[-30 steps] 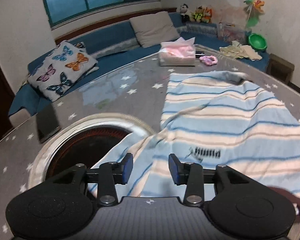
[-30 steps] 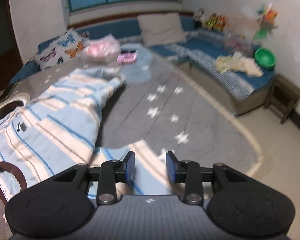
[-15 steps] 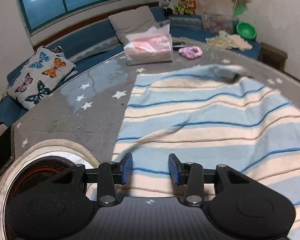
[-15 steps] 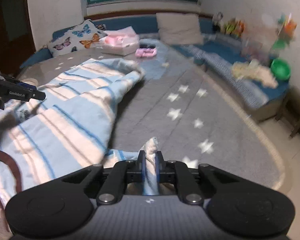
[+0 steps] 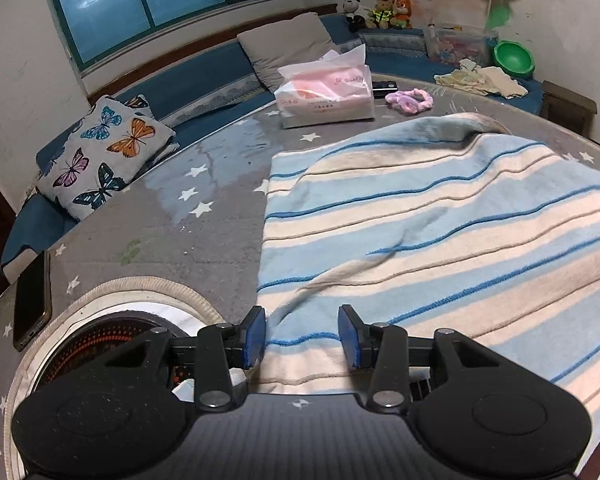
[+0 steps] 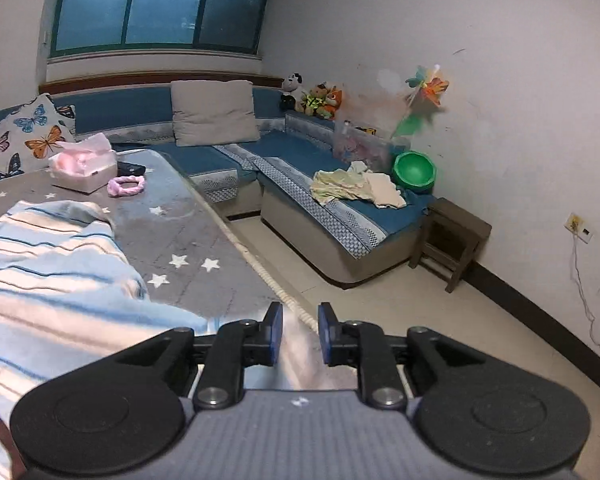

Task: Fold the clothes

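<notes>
1. Broadly, a grey star-printed table cover [image 5: 204,248] stretches across the big round table, flat and short-piled, with a pale rope-like trim along its edge.
2. Spread over the cover's near and right-hand part lies the striped garment [image 5: 440,232]: soft, fuzzy knit in wide bands of pale blue and cream, cut by thin darker blue lines. It is rumpled, with long shallow creases and a folded-over grey-blue edge at its far end.
3. Behind the table runs a blue corner sofa [image 6: 300,152], padded, with a patterned woven strip along its front.
4. On the sofa's left end leans a butterfly-print cushion [image 5: 104,156], square and plump.
5. Near the table's far edge sits a soft tissue pack [image 5: 324,96], boxy, pink and white, in crinkled plastic.
6. The left gripper [image 5: 302,334] hangs over the garment's near left edge, its blue pads spread apart with fabric lying between them, neither pad pressing on it.
7. The right gripper [image 6: 299,334] points off the table's right edge; its jaws have just been opening. A blurred pale strip shows in the gap, possibly cloth, but the pads look clear of it, so I read it as released.
8. A dark phone [image 5: 32,300] lies flat at the table's left rim, glossy and slim.
</notes>
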A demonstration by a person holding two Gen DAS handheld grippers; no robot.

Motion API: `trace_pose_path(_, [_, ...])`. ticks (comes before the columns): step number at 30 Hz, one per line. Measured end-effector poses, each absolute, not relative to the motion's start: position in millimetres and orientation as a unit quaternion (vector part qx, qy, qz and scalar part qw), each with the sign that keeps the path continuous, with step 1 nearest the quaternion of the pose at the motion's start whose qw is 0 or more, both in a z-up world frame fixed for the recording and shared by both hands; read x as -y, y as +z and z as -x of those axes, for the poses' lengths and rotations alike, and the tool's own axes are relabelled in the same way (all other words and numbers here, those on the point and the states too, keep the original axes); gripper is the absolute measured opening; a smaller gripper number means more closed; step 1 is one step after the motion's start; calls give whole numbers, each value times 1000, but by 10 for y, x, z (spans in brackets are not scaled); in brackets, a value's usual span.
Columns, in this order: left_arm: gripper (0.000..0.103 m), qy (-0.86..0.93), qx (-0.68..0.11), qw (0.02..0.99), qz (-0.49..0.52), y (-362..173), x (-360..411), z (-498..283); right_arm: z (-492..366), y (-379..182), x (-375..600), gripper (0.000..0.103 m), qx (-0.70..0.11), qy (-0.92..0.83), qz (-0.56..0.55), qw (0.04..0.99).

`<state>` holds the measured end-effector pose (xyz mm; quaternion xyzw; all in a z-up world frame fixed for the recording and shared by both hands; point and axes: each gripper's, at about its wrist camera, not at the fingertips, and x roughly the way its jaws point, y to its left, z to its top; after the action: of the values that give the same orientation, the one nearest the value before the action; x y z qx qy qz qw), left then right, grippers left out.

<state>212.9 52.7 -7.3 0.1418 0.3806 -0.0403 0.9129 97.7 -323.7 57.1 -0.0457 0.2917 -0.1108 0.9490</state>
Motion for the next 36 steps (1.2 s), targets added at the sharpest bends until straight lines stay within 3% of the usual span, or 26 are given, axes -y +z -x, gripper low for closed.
trace_pose_path(4, [44, -39, -380, 913, -140, -75, -532, -2131, -1235, 577, 3244, 23, -308, -8, -22, 951])
trace_pose_path(6, [44, -40, -382, 913, -136, -71, -539, -2132, -1435, 493, 3209, 32, -328, 49, -57, 942])
trace_pose_path(10, [44, -41, -383, 913, -135, -63, -544, -2143, -1806, 298, 3070, 34, -362, 98, -68, 925])
trace_pose_path(12, [45, -43, -384, 913, -132, -62, -559, -2150, -1957, 220, 3020, 43, -373, 118, -75, 917])
trace_pose_path(21, [50, -42, -385, 914, -122, -65, -602, -2158, -2493, -68, 2876, 46, -399, 173, -118, 893])
trace_pose_path(22, [50, -42, -384, 914, -122, -66, -603, -2159, -2512, -76, 2860, 42, -399, 181, -120, 891])
trace_pose_path(24, [51, -42, -384, 915, -120, -68, -610, -2162, -2516, -50, 2826, 7, -394, 179, -115, 894])
trace_pose_path(30, [51, -40, -383, 915, -120, -72, -591, -2146, -2238, 300, 2507, 6, -323, 184, -41, 927])
trace_pose_path(36, [53, -36, -383, 916, -113, -71, -609, -2157, -1650, 353, 1722, 7, -267, 260, 146, 916])
